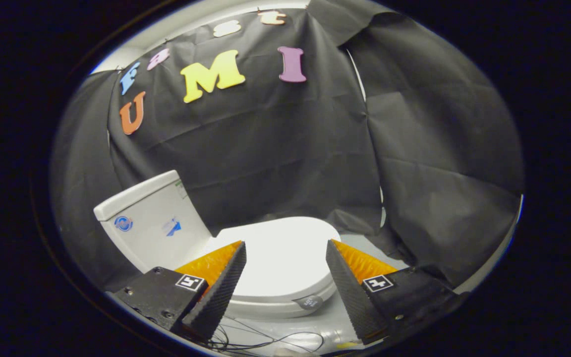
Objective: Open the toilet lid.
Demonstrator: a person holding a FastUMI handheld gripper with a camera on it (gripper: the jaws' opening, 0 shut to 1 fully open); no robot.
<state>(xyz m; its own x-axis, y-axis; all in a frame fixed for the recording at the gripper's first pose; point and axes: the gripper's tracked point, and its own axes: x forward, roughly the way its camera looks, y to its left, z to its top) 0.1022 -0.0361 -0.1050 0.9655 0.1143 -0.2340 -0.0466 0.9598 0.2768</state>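
Tongs (285, 253) spread wide, nothing between the fingers, nothing gripped. Toilet lid (280, 258) is down flat on the bowl, seen in the gap between the fingertips and just ahead of them, not touched. Small grey tab (310, 301) sits at the lid's near rim, closer to the right finger. White tank (151, 223) stands behind the lid, off to the left finger's side, with two small stickers. Thin dark wires (265, 339) lie on the pale floor (325, 322) below the bowl. Black cloth wall (290, 158) behind.

The white toilet lid (280, 258) lies shut and flat, beside its white tank (154, 218).
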